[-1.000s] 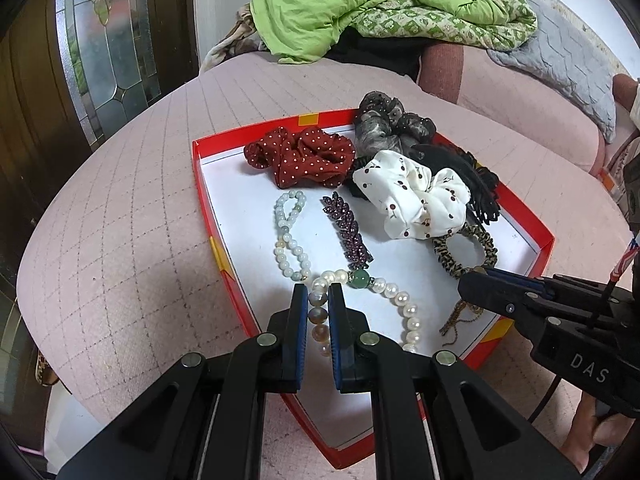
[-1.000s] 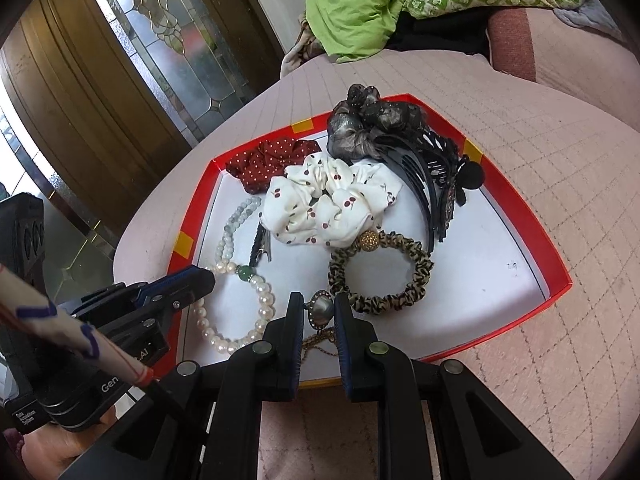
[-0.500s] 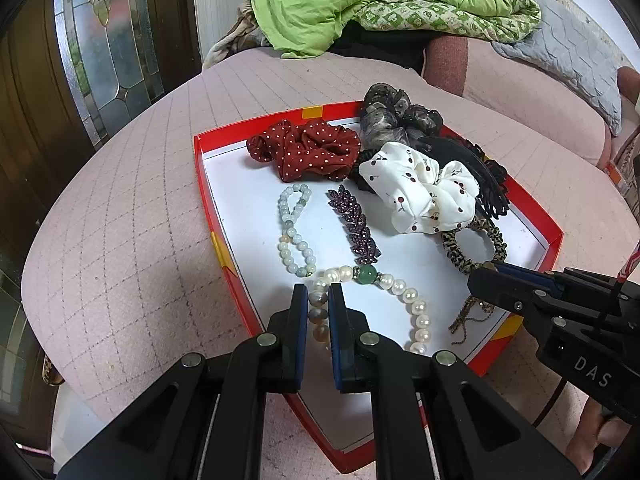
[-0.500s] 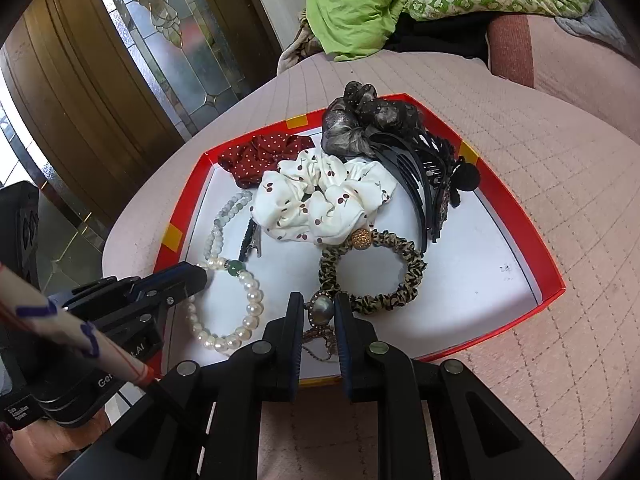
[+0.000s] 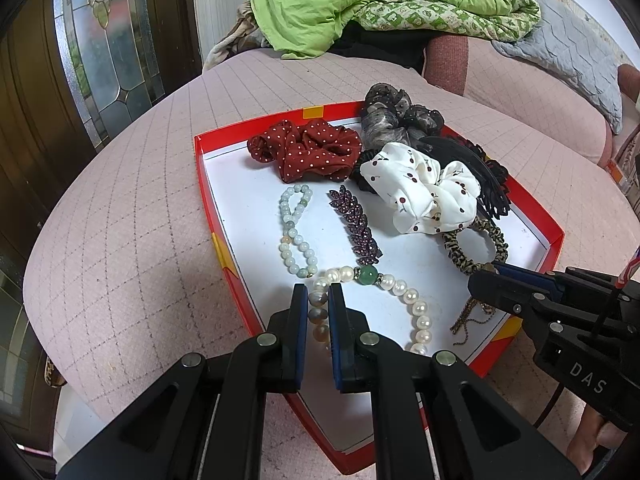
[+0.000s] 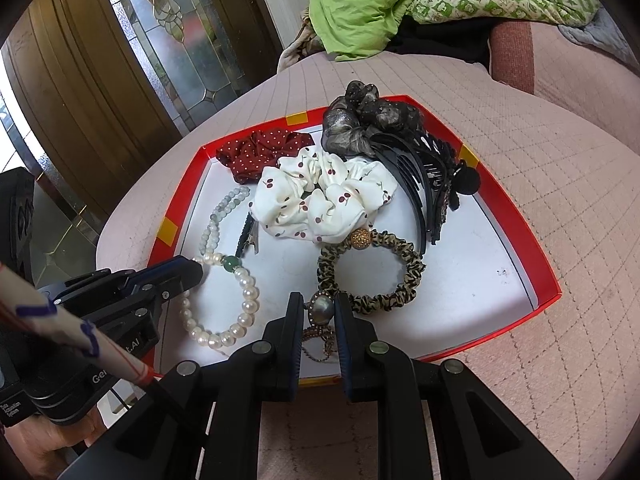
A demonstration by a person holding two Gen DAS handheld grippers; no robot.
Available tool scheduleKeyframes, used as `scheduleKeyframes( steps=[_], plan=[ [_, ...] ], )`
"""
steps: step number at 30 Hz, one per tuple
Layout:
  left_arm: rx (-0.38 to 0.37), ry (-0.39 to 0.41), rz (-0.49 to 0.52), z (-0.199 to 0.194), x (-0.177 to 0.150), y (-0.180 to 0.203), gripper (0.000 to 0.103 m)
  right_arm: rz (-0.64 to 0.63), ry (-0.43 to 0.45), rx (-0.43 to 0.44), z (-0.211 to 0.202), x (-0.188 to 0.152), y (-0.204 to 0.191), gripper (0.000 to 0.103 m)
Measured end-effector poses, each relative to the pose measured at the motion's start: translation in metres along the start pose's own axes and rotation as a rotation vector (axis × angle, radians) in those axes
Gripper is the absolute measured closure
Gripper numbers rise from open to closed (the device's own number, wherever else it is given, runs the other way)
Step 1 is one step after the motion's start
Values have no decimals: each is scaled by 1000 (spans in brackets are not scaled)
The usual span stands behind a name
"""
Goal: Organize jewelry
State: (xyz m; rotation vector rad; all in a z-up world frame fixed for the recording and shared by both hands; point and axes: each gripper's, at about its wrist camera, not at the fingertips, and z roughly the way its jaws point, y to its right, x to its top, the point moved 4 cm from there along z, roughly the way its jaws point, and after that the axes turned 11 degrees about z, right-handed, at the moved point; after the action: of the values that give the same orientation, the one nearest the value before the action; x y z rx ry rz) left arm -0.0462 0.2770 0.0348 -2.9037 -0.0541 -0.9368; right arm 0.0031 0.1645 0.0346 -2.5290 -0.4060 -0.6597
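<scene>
Both of your grippers are pinching jewelry inside the red tray [image 5: 204,184] on the pink quilted bed: your left gripper [image 5: 319,294] clamps the pearl bracelet [image 5: 416,312] at its brownish beads, and your right gripper [image 6: 318,304] grips the grey pearl pendant [image 6: 322,309] beside the leopard hair tie [image 6: 404,276].

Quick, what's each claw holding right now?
Left gripper: shut on the pearl bracelet.
Right gripper: shut on the grey pearl pendant.
</scene>
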Motion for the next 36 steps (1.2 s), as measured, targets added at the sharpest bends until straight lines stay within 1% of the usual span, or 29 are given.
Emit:
scheduleKeyframes(
  steps=[28,29,30,31,33,34,35,36],
  plan=[
    [7,1,1,-1,2,-2,93,-16,9,-24,0,0,-1,86],
    [8,2,0,-1,3,-2,91,-17,9,-24,0,0,-1,86],
    [8,4,-3,-1,2,-2,86,-17,9,-24,-1,0,-1,86],
    [9,13,-10,-3,3,-3,83,-14,9,-21,-2,0,0,85],
    [15,52,-24,-11,6,-6,73,-3,18,-7,-7,2,1,80],
    [24,83,-33,-18,8,-9,63,-2,32,-9,-11,3,1,79],
    [32,110,-45,-24,9,-10,57,-5,51,-13,-18,5,1,78],
    [39,156,-61,-36,11,-13,43,-6,68,-15,-23,6,1,75]
  ],
)
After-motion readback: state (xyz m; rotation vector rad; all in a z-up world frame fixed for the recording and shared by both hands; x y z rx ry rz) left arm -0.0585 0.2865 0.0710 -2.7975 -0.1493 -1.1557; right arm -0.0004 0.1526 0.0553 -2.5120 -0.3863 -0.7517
